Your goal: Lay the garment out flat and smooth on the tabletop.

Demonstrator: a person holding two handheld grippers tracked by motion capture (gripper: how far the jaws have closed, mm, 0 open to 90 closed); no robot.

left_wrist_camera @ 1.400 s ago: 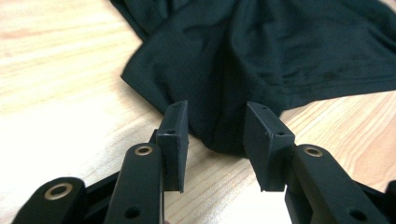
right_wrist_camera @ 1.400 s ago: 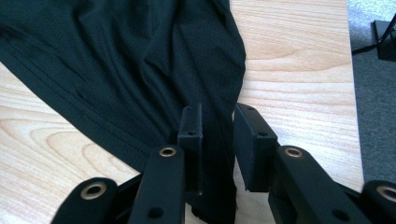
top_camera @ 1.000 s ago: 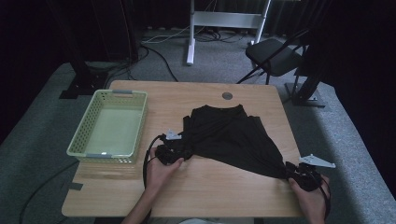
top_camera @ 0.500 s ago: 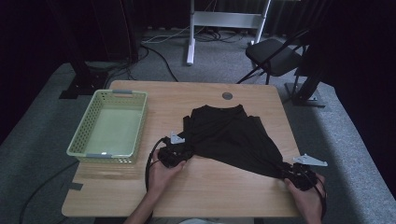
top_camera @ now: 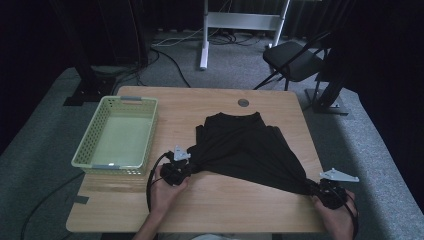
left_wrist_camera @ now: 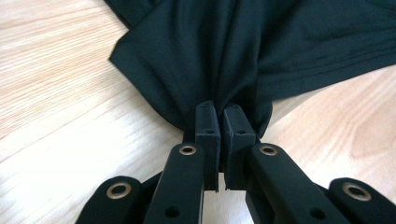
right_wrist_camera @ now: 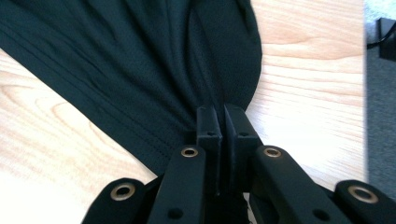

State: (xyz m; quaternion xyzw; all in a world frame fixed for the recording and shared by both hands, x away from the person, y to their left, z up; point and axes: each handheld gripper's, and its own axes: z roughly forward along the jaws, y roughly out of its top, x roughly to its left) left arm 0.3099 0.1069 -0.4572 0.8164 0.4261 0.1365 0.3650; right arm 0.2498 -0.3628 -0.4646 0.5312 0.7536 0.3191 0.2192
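Pale wood makes up the worktop point(top_camera: 220, 210), bare along its near edge. A black garment point(top_camera: 245, 150) lies right of centre, its collar at the far side and its near hem drawn out wide. A light green mesh basket point(top_camera: 85, 145) sits at the left. The left gripper point(top_camera: 181, 165) has just been closing and now pinches the hem's left corner; the right gripper point(top_camera: 320, 189) likewise clamps the right corner. No writing can be read.

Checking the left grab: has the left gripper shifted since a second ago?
Yes. The left gripper has edged right, farther from the basket, closing on the black shirt.
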